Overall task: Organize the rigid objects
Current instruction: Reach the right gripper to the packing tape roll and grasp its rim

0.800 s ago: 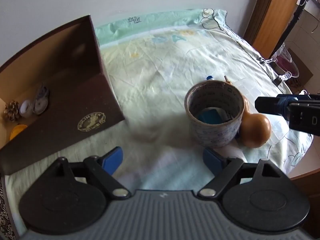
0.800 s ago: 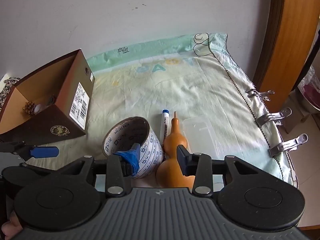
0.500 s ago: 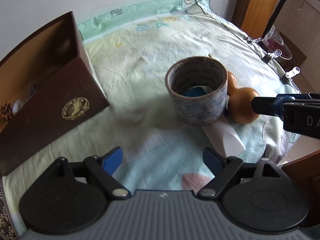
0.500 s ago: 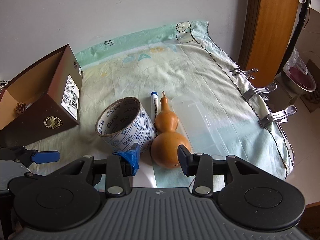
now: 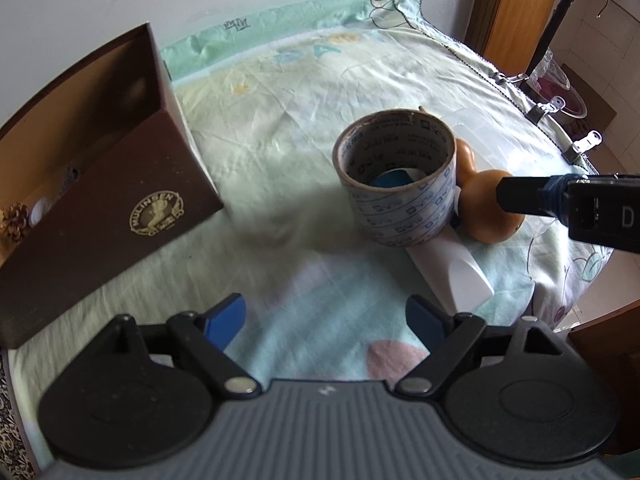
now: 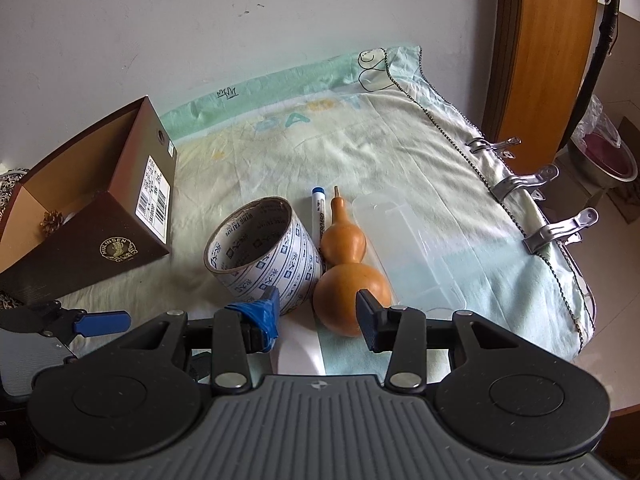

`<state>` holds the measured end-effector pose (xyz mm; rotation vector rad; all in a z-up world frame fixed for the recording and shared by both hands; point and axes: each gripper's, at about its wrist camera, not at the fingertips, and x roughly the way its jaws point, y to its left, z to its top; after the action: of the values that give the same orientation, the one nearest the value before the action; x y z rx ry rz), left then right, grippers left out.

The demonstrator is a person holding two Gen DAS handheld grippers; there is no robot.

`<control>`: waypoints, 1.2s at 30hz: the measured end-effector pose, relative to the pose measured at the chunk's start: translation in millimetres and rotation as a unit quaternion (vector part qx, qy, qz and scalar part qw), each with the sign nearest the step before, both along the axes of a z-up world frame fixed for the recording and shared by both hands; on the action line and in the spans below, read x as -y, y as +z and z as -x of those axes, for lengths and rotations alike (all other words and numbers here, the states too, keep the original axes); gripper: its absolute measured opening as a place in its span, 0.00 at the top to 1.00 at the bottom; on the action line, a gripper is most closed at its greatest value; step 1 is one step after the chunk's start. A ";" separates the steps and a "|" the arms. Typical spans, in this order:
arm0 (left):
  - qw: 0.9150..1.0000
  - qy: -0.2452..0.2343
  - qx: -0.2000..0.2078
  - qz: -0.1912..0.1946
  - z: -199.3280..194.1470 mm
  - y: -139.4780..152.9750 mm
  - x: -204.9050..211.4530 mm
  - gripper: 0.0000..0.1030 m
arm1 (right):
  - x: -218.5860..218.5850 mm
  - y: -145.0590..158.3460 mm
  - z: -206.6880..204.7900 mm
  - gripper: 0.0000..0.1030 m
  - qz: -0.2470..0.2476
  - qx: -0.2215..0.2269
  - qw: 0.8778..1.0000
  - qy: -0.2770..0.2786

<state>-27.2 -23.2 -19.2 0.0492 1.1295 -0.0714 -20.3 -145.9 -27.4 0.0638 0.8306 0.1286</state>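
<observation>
A wide roll of printed tape stands on the cloth-covered table, also in the left wrist view. An orange gourd lies right of it, with a white marker between them. My right gripper is open, its fingers on either side of the gourd's big end, apart from it. My left gripper is open and empty over bare cloth, short of the roll. A brown open box holding a pinecone stands at left.
A clear plastic lid lies right of the gourd. A white flat object sticks out from under the roll. Metal clips hold the cloth at the table's right edge. A wall runs behind, and a wooden door frame stands at right.
Both grippers have pulled back toward me and risen. The roll and gourd now sit farther off in both views. Nothing was taken hold of.
</observation>
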 end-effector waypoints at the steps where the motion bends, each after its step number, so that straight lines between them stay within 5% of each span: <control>1: 1.000 0.001 -0.001 0.001 0.8 0.2 0.6 0.15 | 0.2 0.1 0.0 0.75 -0.002 0.001 1.000 0.000; 12: 0.999 -0.015 0.027 0.016 -16.8 16.4 2.5 0.15 | 5.1 10.7 -22.8 0.75 -0.027 0.008 0.999 0.016; 29: 0.993 0.018 0.024 0.112 -55.8 14.6 -19.3 0.16 | 5.0 -0.1 -51.5 0.76 -0.070 -0.003 0.998 0.011; 36: 0.982 0.040 0.011 0.183 -62.0 10.5 -35.5 0.21 | 9.6 -6.6 -66.1 0.76 -0.093 -0.013 0.996 -0.002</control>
<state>34.7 12.2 -8.7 -0.3228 1.0791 -0.2065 45.8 -155.5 -34.0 0.2430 0.8431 0.2014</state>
